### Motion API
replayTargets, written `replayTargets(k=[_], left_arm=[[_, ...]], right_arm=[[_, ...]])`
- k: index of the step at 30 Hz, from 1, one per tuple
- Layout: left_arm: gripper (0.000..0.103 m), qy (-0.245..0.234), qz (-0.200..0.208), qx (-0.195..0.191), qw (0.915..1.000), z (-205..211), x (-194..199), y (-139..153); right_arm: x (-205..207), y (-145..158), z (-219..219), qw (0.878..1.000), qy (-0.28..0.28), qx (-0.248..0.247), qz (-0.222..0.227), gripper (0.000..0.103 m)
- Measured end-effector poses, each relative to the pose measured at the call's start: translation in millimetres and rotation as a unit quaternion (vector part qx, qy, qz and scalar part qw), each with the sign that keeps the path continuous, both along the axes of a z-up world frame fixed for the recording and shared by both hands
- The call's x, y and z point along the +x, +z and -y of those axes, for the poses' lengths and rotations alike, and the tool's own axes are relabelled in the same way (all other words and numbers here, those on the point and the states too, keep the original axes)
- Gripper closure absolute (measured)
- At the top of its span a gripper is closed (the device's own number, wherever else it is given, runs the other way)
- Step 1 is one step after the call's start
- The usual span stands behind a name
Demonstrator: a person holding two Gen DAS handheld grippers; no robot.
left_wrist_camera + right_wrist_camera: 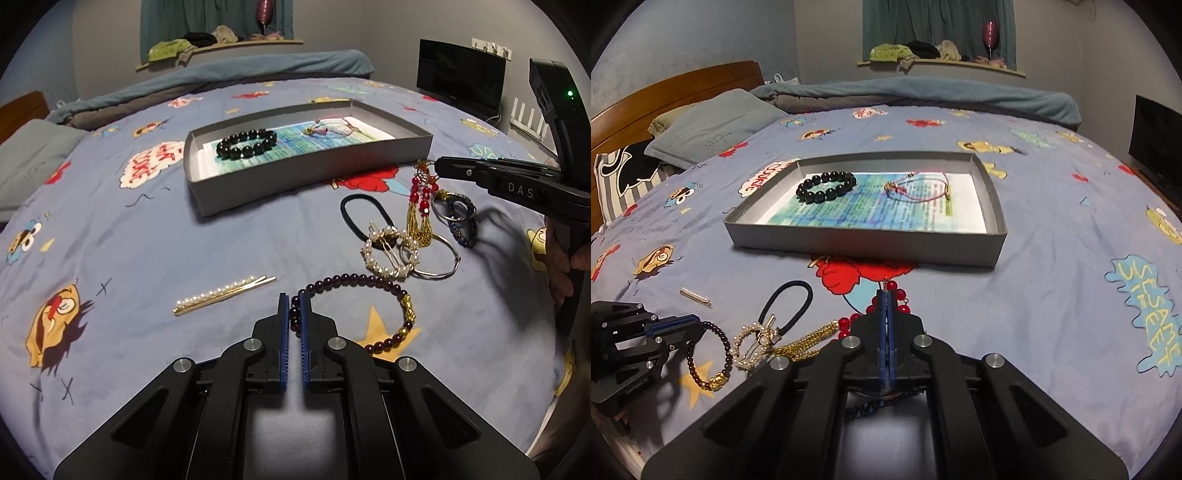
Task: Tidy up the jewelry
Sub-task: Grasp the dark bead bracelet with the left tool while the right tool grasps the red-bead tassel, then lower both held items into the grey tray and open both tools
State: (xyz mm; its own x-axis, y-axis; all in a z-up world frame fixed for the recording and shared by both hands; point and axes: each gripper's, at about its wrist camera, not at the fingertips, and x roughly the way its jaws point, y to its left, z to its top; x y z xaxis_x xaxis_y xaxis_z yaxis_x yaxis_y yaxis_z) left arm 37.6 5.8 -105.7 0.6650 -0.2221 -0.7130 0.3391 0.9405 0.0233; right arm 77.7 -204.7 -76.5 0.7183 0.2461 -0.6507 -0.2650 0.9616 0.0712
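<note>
A grey shallow box (295,181) (864,245) on the bed holds a black bead bracelet (246,144) (826,187) and a pink cord bracelet (325,128) (916,186). My left gripper (294,301) (689,320) is shut on a dark purple bead bracelet (369,280) (701,354) that lies on the sheet. My right gripper (886,295) (437,168) is shut on the top of red bead earrings with gold tassels (421,206) (849,325), which hang to the sheet.
On the blue cartoon sheet lie a pearl hair pin (221,293) (696,296), a black hair tie (364,214) (786,306), a pearl clip (388,251) (753,343), silver hoops (439,258) and a dark blue beaded piece (461,221). Pillows (713,125) lie at the left.
</note>
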Motion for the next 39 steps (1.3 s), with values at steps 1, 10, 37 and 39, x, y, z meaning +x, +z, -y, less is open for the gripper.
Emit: replayTargets(k=[1, 10, 37, 39], left_arm=[[0.097, 0.000, 0.004, 0.000, 1.0000, 0, -1, 1], [0.097, -0.005, 0.041, -0.010, 0.9991, -2, -11, 22], [0.097, 0.002, 0.108, -0.011, 0.9940, 4, 86, 131], [0.097, -0.001, 0.104, -0.004, 0.9945, 14, 99, 126]], right_arm=[[-1, 2, 1, 1.000, 0.000, 0.002, 0.002, 0.102], [-11, 19, 10, 1.000, -0.001, 0.016, 0.015, 0.102], [53, 112, 35, 0.995, -0.014, 0.028, 0.090, 0.102], [61, 109, 27, 0.996, -0.008, 0.024, 0.090, 0.103]])
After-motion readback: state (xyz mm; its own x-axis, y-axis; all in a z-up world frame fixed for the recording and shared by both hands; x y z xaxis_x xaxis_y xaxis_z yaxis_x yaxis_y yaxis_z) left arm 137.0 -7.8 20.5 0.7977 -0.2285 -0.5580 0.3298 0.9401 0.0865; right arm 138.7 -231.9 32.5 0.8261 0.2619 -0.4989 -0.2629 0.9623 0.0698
